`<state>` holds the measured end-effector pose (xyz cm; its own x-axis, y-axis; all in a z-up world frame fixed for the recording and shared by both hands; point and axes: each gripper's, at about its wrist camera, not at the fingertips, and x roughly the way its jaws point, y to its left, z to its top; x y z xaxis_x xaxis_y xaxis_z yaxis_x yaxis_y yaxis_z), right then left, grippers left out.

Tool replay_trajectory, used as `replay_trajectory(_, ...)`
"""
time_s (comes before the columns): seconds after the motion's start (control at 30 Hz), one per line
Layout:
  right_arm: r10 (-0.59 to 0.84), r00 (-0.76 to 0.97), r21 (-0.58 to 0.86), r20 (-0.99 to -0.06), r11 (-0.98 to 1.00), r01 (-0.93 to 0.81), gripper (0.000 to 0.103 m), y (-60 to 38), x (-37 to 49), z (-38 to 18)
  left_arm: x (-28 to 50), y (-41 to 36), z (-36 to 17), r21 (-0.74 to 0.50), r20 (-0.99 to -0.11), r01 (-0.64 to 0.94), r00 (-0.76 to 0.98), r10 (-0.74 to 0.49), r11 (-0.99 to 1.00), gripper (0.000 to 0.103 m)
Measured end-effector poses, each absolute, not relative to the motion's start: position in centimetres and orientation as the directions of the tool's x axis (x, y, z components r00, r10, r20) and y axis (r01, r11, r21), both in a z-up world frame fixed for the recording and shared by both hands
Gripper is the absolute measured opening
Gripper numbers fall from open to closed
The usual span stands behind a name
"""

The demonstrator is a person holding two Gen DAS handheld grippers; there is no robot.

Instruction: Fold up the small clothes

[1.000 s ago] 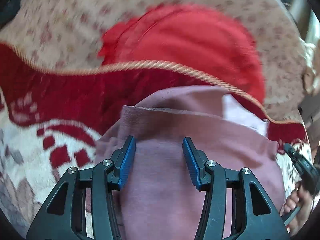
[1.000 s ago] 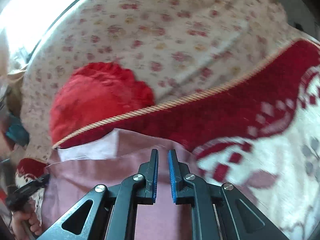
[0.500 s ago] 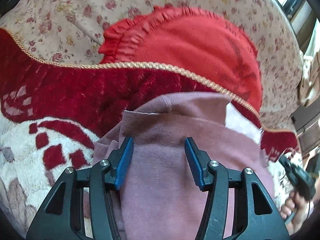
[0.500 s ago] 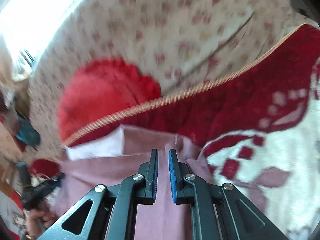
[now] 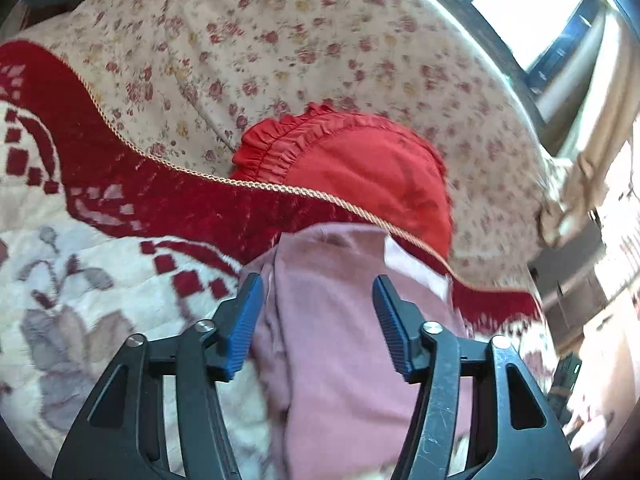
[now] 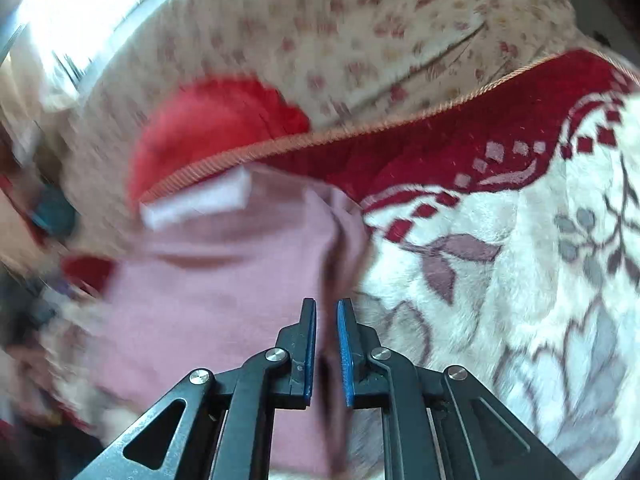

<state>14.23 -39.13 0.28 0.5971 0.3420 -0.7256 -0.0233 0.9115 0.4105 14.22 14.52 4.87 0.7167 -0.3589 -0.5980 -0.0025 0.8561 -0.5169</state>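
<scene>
Pink garment [image 6: 224, 280] blurred, edges cut off

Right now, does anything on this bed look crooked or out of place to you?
Mildly, yes. The pink garment is not lying flat: its left side is bunched in loose folds, and a pale inner layer peeks out at its far edge. The red frilled garment lies partly under the blanket's corded edge. No damage is visible.

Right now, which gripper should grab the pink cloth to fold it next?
Probably the left gripper: its jaws are wide open around the pink cloth. The right gripper is nearly shut at the cloth's edge.
</scene>
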Motion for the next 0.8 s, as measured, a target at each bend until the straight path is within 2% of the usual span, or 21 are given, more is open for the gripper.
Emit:
replay_trajectory(0.1,0.378,0.589,0.447,-0.714,0.894,-0.032,0.028,-39.2,11.3,-0.3,11.9,14.3,4.2,-0.483,-0.628,0.033,0.683,-0.372,0.875,0.063)
replay_trajectory(0.3,0.368,0.479,0.359,-0.797,0.926,-0.115,0.029,-37.4,8.4,-3.7,7.5,10.4,0.8,-0.459,-0.676,0.111,0.599,-0.428,0.881,0.063)
replay_trajectory(0.37,0.383,0.495,0.366,-0.780,0.921,-0.137,0.032,-37.5,8.1,-4.1,7.0,9.4,-0.2,-0.446,-0.698,0.112,0.577,-0.424,0.888,0.063)
replay_trajectory(0.5,0.478,0.496,0.473,-0.724,0.869,-0.147,0.035,-38.2,8.6,-4.3,7.0,9.6,-0.4,-0.454,-0.695,0.075,0.593,-0.406,0.888,0.063)
replay_trajectory(0.6,0.552,0.495,0.553,-0.671,0.817,-0.162,0.035,-38.1,9.4,-4.3,7.2,11.4,-0.9,-0.544,-0.663,0.013,0.606,-0.439,0.839,0.063)
replay_trajectory(0.67,0.548,0.471,0.560,-0.691,0.818,-0.131,0.034,-37.7,10.0,-5.1,7.6,12.7,-2.0,-0.612,-0.653,-0.042,0.590,-0.475,0.790,0.063)
replay_trajectory(0.8,0.572,0.474,0.608,-0.670,0.789,-0.094,0.034,-38.0,10.3,-5.3,8.6,13.5,-4.5,-0.742,-0.607,-0.109,0.528,-0.594,0.661,0.063)
